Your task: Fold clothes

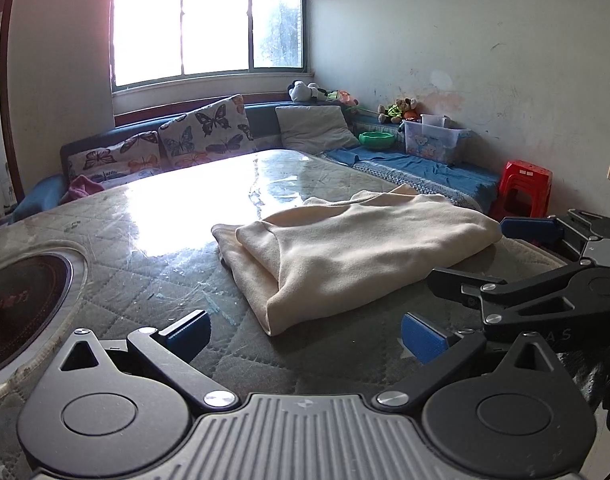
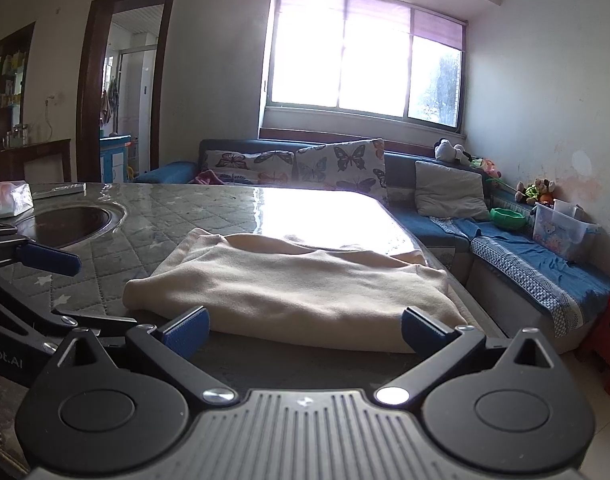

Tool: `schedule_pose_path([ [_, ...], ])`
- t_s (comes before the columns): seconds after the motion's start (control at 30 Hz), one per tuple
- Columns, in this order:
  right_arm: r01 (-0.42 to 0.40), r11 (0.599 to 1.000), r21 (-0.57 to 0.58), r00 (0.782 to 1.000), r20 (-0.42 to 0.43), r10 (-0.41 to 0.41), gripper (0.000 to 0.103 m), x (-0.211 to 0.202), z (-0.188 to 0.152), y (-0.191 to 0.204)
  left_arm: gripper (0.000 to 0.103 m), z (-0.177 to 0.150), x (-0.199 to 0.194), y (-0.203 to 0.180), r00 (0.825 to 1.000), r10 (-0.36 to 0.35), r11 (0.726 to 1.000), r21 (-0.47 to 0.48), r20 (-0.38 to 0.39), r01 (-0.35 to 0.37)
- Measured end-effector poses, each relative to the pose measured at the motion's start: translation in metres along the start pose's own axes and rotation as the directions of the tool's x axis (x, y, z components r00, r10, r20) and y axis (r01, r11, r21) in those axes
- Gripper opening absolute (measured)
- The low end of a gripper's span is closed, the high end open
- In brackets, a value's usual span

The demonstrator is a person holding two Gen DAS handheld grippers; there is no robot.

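Note:
A cream garment [image 1: 345, 248] lies folded into a thick rectangle on the quilted, glass-topped table [image 1: 153, 264]. It also shows in the right wrist view [image 2: 297, 292]. My left gripper [image 1: 305, 336] is open and empty, just short of the garment's near left corner. My right gripper [image 2: 305, 332] is open and empty, right at the garment's near edge. In the left wrist view the right gripper [image 1: 473, 252] shows at the right, beside the garment. In the right wrist view a blue pad of the left gripper [image 2: 49, 260] shows at the left.
A round hotplate [image 1: 21, 304] is set into the table at the left. A tissue pack [image 2: 9, 200] lies at the table's far left. A blue sofa [image 1: 417, 164] with cushions, a storage box [image 1: 437, 140] and a red stool [image 1: 525, 188] stand beyond the table.

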State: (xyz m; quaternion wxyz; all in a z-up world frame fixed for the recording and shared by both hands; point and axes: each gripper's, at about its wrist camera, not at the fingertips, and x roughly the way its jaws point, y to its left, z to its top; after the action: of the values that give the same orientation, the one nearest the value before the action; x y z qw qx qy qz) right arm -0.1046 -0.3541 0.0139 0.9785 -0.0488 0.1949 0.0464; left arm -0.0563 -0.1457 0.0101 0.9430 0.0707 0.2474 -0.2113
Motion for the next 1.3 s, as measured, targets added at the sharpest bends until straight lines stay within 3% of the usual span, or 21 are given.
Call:
schedule_pose_path([
  [0.33, 0.006, 1.000, 0.010, 1.000, -0.004, -0.006, 0.103, -0.006, -0.005, -0.002, 0.103, -0.002, -0.007, -0.011, 0.998, 0.025, 0.997, 0.072, 0.061, -0.030],
  [0.87, 0.026, 0.999, 0.022, 0.998, -0.051, -0.024, 0.103, 0.001, -0.004, -0.004, 0.103, 0.003, 0.007, -0.002, 0.995, 0.079, 0.996, 0.035, -0.061, -0.077],
  [1.3, 0.023, 0.999, 0.024, 0.995, -0.094, -0.021, 0.103, 0.013, 0.000, -0.007, 0.103, 0.013, 0.017, 0.004, 0.991, 0.071, 0.997, 0.005, -0.114, -0.071],
])
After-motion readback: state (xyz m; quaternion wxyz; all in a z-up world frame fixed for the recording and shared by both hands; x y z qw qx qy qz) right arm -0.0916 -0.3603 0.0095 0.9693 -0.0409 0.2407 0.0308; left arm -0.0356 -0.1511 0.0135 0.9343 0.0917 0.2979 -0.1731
